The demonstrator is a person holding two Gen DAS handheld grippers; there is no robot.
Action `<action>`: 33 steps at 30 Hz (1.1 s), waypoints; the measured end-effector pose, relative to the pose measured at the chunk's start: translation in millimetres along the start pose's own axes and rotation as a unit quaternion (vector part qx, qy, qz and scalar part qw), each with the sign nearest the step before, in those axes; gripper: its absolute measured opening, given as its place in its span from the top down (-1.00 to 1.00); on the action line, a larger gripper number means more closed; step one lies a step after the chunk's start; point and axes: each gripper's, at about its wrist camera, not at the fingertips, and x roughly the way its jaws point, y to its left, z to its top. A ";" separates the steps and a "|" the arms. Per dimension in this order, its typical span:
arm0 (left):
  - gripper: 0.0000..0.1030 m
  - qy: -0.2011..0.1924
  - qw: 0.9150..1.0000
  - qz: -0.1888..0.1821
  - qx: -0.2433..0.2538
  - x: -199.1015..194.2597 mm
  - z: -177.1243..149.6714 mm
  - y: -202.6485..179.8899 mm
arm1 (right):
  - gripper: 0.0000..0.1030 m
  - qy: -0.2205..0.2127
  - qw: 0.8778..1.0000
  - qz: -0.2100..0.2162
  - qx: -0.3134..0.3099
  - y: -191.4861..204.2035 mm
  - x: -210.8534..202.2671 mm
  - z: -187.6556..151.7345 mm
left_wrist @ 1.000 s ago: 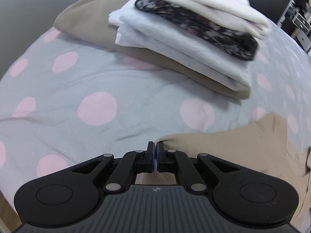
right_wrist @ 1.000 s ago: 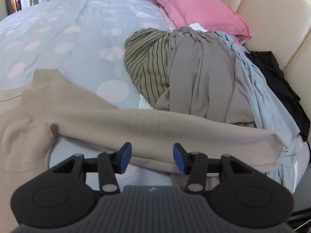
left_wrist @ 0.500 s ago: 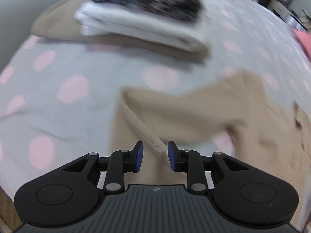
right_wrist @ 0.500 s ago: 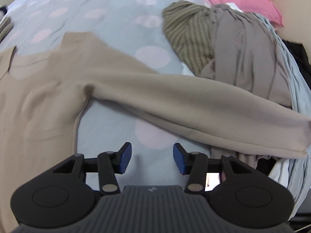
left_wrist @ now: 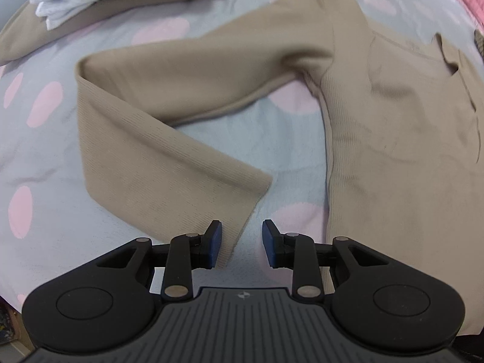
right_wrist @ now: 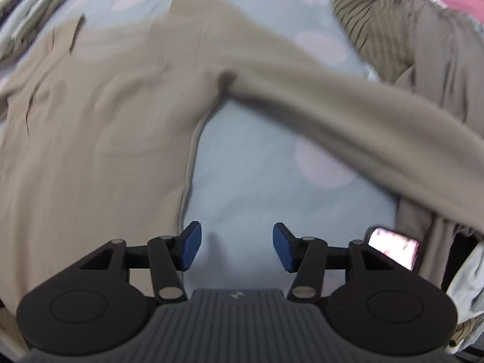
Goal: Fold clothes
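Tan sweater (left_wrist: pixel 393 127) spread flat on the spotted bed (left_wrist: pixel 45 157), both hand-held grippers released above it.

In the left wrist view a stack of folded clothes (left_wrist: pixel 90 3) sits at ten o'clock; the sweater's left sleeve (left_wrist: pixel 157 139) bends back on itself, its cuff edge between the parted jaws of the left hand-held gripper (left_wrist: pixel 241 243), which have just been opening and press on nothing. In the right wrist view the right hand-held gripper (right_wrist: pixel 237 248), jaws just widened, hangs over bare sheet beside the sweater's side seam; the right sleeve (right_wrist: pixel 363 115) runs to three o'clock, onto a heap of unfolded clothes (right_wrist: pixel 423 45).
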 end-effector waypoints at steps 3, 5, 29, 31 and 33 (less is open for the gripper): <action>0.43 0.001 1.000 0.008 0.012 7.9 -1.3 -4.5 | -0.09 0.019 1.000 -0.010 -0.014 7.0 7.8 -3.1; 0.43 -0.004 1.000 0.010 0.012 9.5 -1.4 -3.3 | -0.09 0.020 1.000 -0.013 -0.019 9.0 8.6 -3.7; 0.99 -0.142 0.943 -0.005 -0.302 -122.9 -11.6 230.0 | -0.09 0.016 0.999 -0.027 -0.021 10.3 11.0 1.6; 0.99 -0.153 0.932 0.009 -0.328 -131.1 -16.4 250.4 | -0.09 0.016 0.999 -0.027 -0.020 11.0 12.4 2.5; 1.00 -0.154 0.924 0.026 -0.350 -135.8 -21.6 267.1 | -0.09 0.016 0.999 -0.030 -0.019 11.3 13.8 3.5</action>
